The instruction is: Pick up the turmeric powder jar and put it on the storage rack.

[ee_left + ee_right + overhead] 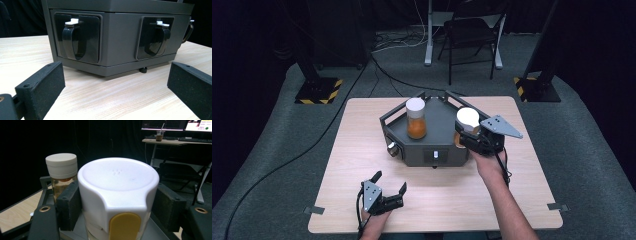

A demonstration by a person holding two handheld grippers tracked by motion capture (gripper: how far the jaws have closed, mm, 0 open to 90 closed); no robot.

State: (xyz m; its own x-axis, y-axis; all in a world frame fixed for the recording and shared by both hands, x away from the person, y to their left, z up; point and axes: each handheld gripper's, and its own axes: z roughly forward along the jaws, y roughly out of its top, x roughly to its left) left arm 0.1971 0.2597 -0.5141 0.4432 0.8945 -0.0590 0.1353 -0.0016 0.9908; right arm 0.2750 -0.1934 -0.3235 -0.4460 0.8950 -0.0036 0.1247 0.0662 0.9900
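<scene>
The right gripper (468, 131) is clenching a white-capped jar (467, 121) at the right edge of the dark grey hexagonal tray unit (434, 131), its two black pads pressing on opposite sides of the broad white cap (117, 185) rather than on the body below. The right gripper view is showing that cap as smooth moulded plastic with a yellow tab (125, 225) at the front, and beneath it a clear body with something orange inside; whether the jar is standing on the tray or hanging just clear of it cannot be told. A hold this high is probably risky: the cap looks slick, and the filled jar is likely pulling down with some weight, so the pads could be sliding or the cap could be working loose. Taking it lower, on the body just under the cap, would likely be steadier, though clear walls may be brittle if they are glass. A second jar (416, 119), also white-lidded and holding orange contents, is standing upright near the middle of the tray, well apart from the held one. The left gripper (388, 185) is resting near the table's (352, 165) front edge with its jaws spread wide and nothing between them, facing the unit's front latches (75, 40).
</scene>
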